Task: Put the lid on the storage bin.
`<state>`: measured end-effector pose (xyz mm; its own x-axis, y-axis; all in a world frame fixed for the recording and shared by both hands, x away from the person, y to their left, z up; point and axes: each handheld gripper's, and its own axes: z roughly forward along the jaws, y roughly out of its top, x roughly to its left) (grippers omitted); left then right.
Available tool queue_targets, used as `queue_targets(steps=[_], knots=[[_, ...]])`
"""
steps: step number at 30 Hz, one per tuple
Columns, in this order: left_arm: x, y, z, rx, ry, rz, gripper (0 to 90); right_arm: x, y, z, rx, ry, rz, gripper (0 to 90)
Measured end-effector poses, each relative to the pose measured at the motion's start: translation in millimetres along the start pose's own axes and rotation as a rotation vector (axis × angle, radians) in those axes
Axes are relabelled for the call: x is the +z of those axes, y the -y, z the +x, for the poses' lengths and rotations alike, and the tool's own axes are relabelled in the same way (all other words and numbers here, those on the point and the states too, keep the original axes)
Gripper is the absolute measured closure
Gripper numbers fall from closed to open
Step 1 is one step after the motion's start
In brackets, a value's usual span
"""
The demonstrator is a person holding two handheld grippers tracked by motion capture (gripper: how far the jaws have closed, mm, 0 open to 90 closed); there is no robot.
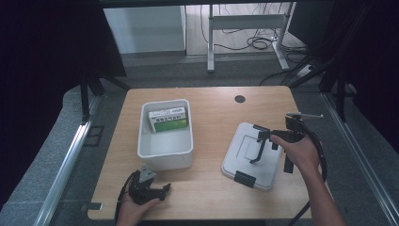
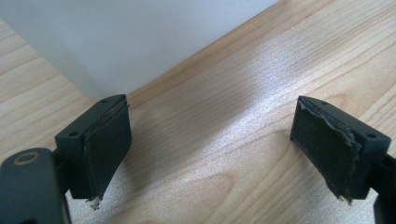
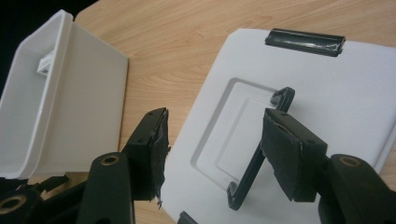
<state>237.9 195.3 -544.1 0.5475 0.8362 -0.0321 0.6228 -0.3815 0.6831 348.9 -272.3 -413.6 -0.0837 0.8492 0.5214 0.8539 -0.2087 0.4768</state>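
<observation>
1. A light wooden surface (image 1: 207, 188) with rounded corners is carrying everything, and a small dark round hole (image 1: 240, 99) is sitting near its far edge.
2. A white plastic bin (image 1: 165, 155) is standing on the left half of the surface, and a green and white box (image 1: 168, 119) is lying inside it against the far wall.
3. A grey-white lid (image 1: 244, 162) is lying flat on the right half, well apart from the bin, with a black clip (image 1: 245, 178) showing on its near edge and a black handle (image 1: 259, 148) standing up from its recessed middle.
4. The right tool (image 1: 270, 136) is hovering over the lid with its jaws spread open; in the right gripper view the right tool (image 3: 212, 149) is straddling the lid's recess, one pad sitting just beside the handle (image 3: 254, 163) without closing on it.
5. The left tool (image 1: 162, 190) is resting low at the near left edge of the surface, just in front of the bin, jaws wide apart and gripping nothing; the left gripper view is showing bare wood between the pads of the left tool (image 2: 210, 144) and the bin's wall (image 2: 121, 37) close ahead.
6. Grey carpet (image 1: 188, 70) is surrounding the surface, metal rails (image 1: 66, 165) are running along both sides, and dark curtains (image 1: 42, 70) are hanging at left and right.
7. Beyond, a white desk frame (image 1: 247, 23) is standing over loose black cables (image 1: 259, 42) on a wood floor.
</observation>
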Motion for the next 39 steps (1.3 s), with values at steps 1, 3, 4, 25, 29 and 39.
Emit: queue_targets(steps=[1, 3, 4, 25, 29, 39], knots=[[-0.1, 0.0, 0.1, 0.000, 0.001, 0.000, 12.3, 1.0, -1.0, 0.2, 0.003, 0.006, 0.006, 41.7], [-0.2, 0.1, 0.1, 0.001, 0.001, 0.000, 12.4, 2.6, -3.3, 0.3, 0.006, 0.015, 0.017, 41.8], [-0.1, 0.1, 0.1, 0.001, 0.001, 0.000, 12.4, 3.4, -4.5, 0.1, 0.007, 0.020, 0.018, 41.9], [-0.5, 0.5, 0.4, 0.002, 0.004, -0.001, 12.4, 28.8, -11.4, -7.0, 0.103, 0.139, 0.160, 53.0], [-0.5, 0.6, 0.5, 0.003, 0.004, -0.001, 12.4, 33.8, -10.9, -9.3, 0.132, 0.160, 0.186, 56.0], [-1.0, 0.9, 0.8, 0.005, 0.005, 0.001, 12.4, 43.6, -6.5, -18.0, 0.203, 0.177, 0.222, 66.6]])
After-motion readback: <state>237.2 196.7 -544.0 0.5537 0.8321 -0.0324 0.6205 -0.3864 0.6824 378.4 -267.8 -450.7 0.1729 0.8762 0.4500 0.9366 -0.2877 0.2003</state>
